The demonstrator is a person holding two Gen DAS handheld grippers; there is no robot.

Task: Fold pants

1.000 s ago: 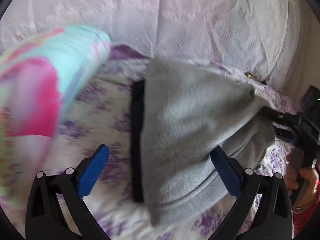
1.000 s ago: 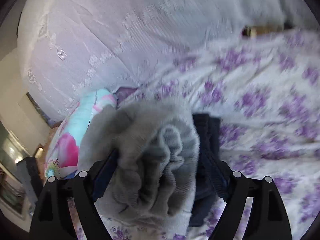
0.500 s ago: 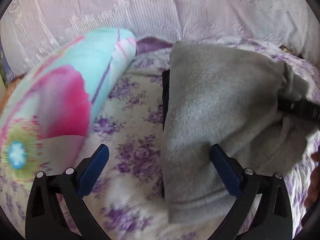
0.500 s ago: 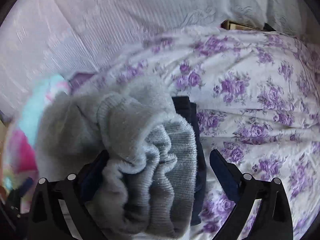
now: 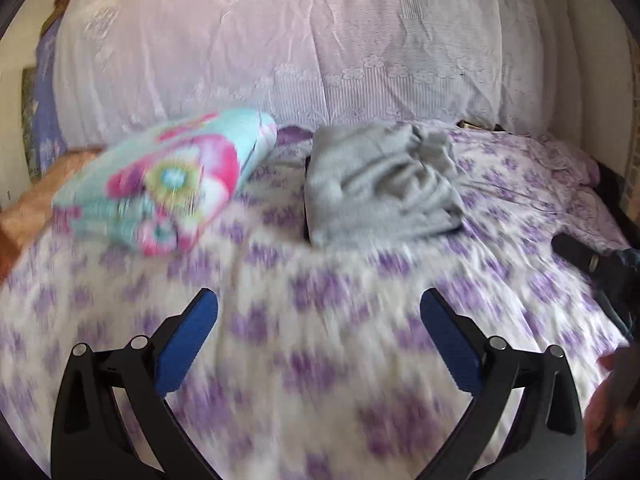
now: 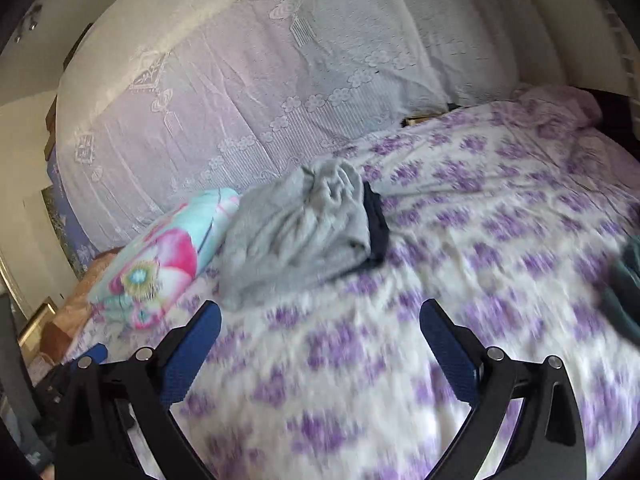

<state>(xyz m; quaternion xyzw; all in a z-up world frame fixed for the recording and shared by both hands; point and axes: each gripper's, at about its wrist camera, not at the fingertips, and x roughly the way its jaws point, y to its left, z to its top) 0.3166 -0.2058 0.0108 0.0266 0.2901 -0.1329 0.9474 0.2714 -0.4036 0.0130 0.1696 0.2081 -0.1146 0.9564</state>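
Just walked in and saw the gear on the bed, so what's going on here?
A person with a two-finger gripper in each hand is folding pants on a bed with a purple-flowered sheet. The folded grey pants lie on a dark folded garment, beside a bright floral pillow. Both the left gripper and right gripper are open and empty, apart from the pile. Another dark garment lies at the right edge.

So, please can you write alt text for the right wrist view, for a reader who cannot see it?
Folded grey pants lie on a dark garment on a purple-flowered bedsheet, beside a colourful pillow. The open right gripper hangs empty in front of them.
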